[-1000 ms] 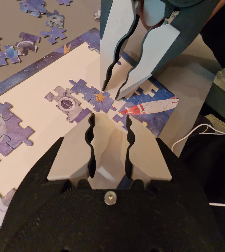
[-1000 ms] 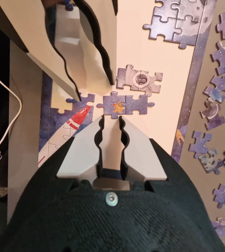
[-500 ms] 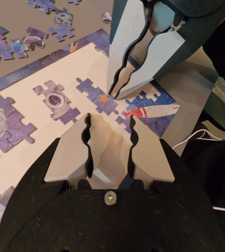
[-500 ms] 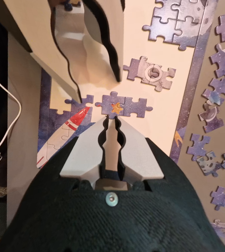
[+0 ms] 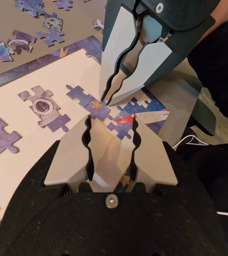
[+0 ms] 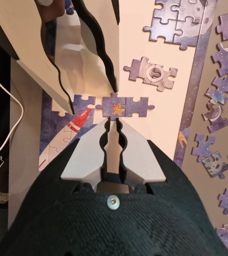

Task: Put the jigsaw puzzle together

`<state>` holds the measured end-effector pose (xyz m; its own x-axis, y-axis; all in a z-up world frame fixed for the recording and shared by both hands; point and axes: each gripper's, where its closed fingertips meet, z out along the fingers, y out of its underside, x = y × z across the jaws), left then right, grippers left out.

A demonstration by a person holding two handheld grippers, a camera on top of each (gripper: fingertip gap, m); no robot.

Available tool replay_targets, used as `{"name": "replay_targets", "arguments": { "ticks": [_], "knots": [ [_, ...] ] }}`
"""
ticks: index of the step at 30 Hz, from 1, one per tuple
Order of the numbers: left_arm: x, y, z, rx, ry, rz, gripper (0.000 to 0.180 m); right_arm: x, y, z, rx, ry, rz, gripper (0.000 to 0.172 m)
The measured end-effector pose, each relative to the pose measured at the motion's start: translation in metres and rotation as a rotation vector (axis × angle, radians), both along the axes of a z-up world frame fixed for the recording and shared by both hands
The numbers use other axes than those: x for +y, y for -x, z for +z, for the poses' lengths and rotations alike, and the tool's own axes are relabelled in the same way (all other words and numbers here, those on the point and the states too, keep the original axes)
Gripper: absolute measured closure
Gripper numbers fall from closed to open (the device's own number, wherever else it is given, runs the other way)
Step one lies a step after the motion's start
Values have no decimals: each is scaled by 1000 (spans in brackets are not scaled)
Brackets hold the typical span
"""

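Observation:
A joined pair of purple puzzle pieces with an orange star (image 6: 124,107) lies flat on the cream puzzle board (image 6: 145,131). My right gripper (image 6: 112,119) is nearly shut, and its tips pinch the near knob of the star piece. In the left wrist view it (image 5: 105,101) stands on that piece's (image 5: 95,109) far edge. My left gripper (image 5: 110,118) is wide open and holds nothing. One of its fingertips (image 6: 115,90) touches the star piece's opposite knob. The other fingertip (image 6: 72,112) stands over the finished rocket section (image 6: 69,124). The star piece's side knob lies just short of that section (image 5: 145,115).
A grey porthole pair (image 5: 41,106) lies apart on the board, also in the right wrist view (image 6: 153,74). A joined moon section (image 6: 179,27) fills one corner. Several loose pieces (image 5: 20,43) lie on the brown table beyond the frame. A white cable (image 6: 13,117) hangs off the edge. Both grippers' tips are close together, under 4 cm apart.
My right jaws have closed from apart to nearly together on the star piece's knob. My left jaws have opened wider. The porthole pair has slid away from the star pair.

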<state>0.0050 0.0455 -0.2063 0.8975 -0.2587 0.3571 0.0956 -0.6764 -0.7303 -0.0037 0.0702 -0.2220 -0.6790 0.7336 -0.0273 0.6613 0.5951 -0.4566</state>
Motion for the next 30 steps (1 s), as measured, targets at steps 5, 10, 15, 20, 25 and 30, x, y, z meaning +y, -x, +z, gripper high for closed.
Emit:
{"name": "replay_targets", "arguments": {
  "ticks": [5, 10, 15, 20, 25, 30],
  "knots": [
    [-2, -3, 1, -10, 0, -8, 122, -2, -4, 0, -6, 2, 4, 166],
    [-4, -4, -2, -6, 15, -15, 122, -6, -6, 1, -5, -4, 12, 166],
    [-6, -3, -3, 10, 20, -13, 121, -8, -9, 2, -9, -3, 17, 165],
    [-7, -2, -2, 11, 17, -10, 121, -8, -9, 4, 1, -11, 18, 165],
    [-10, 0, 0, 72, -1, -1, 128, -15, -1, 17, 83, 44, 17, 165],
    [-18, -4, 1, 122, -7, -22, 166, -9, 14, 17, 157, 35, -30, 172]
  ]
}}
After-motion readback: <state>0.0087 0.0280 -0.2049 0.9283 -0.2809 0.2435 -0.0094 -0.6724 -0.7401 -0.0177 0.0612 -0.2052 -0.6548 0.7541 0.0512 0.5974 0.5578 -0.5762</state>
